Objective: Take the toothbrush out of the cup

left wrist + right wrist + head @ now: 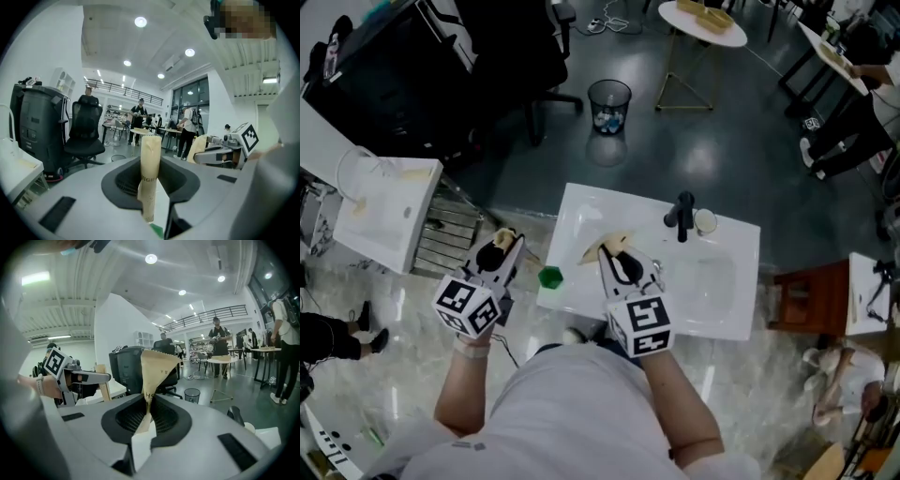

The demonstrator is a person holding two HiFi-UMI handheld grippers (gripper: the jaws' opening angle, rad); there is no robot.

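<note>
I am above a white sink (581,211). My left gripper (502,242) is raised off the basin's left edge, shut on a narrow tan paper sleeve (150,164) that stands upright between its jaws. My right gripper (617,251) hangs over the basin's left half, shut on a flared piece of tan paper (157,371). A small green object (550,277) lies on the sink's left rim between the two grippers. A white cup (705,221) stands beside the black tap (682,216). No bare toothbrush shows.
A second white basin (389,211) stands to the left, with a metal rack beside it. A wooden stool (811,295) is on the right. Behind the sink are a wire bin (609,103), a round table (703,21) and a black office chair (520,56).
</note>
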